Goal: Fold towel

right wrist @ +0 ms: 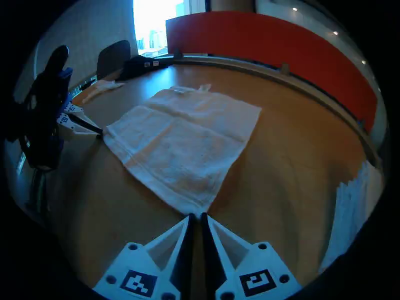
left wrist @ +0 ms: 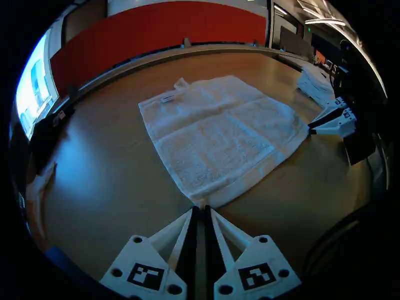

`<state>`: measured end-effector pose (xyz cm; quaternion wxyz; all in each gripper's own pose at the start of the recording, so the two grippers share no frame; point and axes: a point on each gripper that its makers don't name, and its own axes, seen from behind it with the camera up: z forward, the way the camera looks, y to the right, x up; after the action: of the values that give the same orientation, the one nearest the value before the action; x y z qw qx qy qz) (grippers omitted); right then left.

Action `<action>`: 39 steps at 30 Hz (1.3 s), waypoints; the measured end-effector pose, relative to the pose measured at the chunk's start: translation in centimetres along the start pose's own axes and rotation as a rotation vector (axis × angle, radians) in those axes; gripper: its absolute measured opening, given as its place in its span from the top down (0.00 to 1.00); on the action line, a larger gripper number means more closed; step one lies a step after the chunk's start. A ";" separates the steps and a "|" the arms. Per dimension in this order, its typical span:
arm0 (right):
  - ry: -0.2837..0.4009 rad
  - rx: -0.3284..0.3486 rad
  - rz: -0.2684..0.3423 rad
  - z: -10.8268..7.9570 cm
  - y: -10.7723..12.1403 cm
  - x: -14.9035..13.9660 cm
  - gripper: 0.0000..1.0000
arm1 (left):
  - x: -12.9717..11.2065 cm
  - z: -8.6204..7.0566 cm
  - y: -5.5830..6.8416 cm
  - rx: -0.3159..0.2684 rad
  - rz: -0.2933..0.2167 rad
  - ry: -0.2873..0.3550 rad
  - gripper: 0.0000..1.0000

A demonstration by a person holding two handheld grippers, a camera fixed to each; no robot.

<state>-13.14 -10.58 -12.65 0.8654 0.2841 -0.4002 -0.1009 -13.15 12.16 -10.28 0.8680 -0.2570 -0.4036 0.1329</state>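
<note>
Here, left tongs (left wrist: pixel 200 209) and right tongs (right wrist: pixel 196 216) closed at towel (left wrist: pixel 220 135) corners; pinch itself hidden.

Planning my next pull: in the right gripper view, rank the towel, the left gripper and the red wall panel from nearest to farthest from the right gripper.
1. Towel, corner at the right gripper.
2. Left gripper, far left corner.
3. Red wall panel, across the table.

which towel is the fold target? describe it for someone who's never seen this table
On the long wooden table in front of the red partition wall, look at the middle. The white terry towel lies there spread flat, unlike the stack of white cloths at the table's edge.
</note>
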 end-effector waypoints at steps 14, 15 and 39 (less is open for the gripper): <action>0.023 0.015 0.013 -0.6 -0.6 0.9 0.91 | 0.3 -0.5 -0.2 -0.018 -0.033 -0.006 0.92; 0.026 0.015 0.012 -0.8 -0.6 1.1 0.91 | 0.4 -0.7 -0.2 -0.019 -0.035 -0.005 0.92; 0.110 0.041 -0.026 -5.8 -2.5 5.4 0.91 | 1.5 -4.8 1.5 -0.069 -0.095 0.000 0.92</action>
<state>-5.11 -12.45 -13.62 0.8787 0.3123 -0.3501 -0.0882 -8.50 12.43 -12.79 0.8640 -0.2673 -0.4195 0.0778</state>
